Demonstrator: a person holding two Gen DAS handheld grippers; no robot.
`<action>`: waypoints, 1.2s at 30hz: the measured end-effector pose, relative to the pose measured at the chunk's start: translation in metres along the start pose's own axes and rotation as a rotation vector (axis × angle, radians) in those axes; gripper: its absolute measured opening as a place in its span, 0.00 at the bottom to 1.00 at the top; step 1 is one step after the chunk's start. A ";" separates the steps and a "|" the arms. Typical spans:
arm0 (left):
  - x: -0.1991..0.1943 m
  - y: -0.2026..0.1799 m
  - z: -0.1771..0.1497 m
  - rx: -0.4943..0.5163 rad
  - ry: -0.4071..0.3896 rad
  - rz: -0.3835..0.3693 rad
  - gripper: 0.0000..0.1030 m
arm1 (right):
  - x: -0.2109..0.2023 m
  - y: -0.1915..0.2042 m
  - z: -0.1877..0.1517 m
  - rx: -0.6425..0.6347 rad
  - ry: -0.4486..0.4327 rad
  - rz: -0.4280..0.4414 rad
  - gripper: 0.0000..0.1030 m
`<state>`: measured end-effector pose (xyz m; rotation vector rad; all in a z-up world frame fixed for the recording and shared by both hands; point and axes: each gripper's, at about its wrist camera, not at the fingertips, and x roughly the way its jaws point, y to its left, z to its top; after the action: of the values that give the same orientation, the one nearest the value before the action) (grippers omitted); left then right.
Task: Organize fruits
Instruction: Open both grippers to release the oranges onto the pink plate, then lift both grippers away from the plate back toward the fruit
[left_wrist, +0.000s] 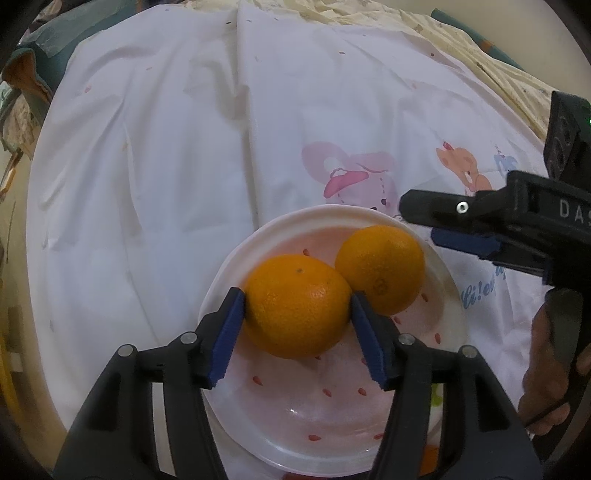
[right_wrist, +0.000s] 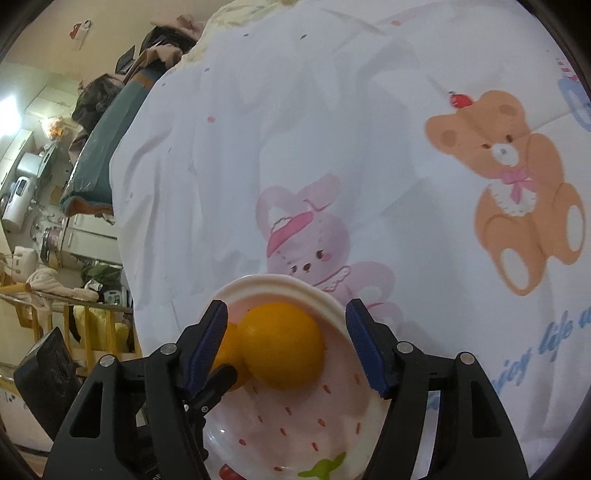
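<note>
A white plate with red seed marks lies on the printed sheet. Two oranges sit on it. My left gripper is shut on the near orange, its blue pads touching both sides, just above the plate. The second orange rests against it, to the right. My right gripper is open and empty above the plate; the second orange lies between its fingers without touching the pads. The gripped orange is mostly hidden behind the left finger. The right gripper also shows in the left wrist view.
The white sheet with a pink rabbit print and a brown bear print covers the surface. A teal mattress edge and room clutter lie to the left. A hand holds the right gripper's handle.
</note>
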<state>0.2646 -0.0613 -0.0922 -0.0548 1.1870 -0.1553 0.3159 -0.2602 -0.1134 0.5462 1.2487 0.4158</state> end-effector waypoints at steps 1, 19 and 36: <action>0.000 -0.001 0.000 0.006 0.004 0.010 0.60 | -0.002 -0.002 0.000 0.005 -0.001 0.001 0.67; -0.031 0.000 -0.010 -0.008 -0.057 0.046 0.81 | -0.041 0.019 -0.018 -0.049 -0.063 -0.073 0.67; -0.105 -0.008 -0.038 -0.008 -0.204 0.053 0.81 | -0.117 0.016 -0.081 -0.030 -0.156 -0.074 0.67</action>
<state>0.1903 -0.0516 -0.0090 -0.0454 0.9848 -0.0958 0.2066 -0.3019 -0.0313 0.4953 1.1078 0.3229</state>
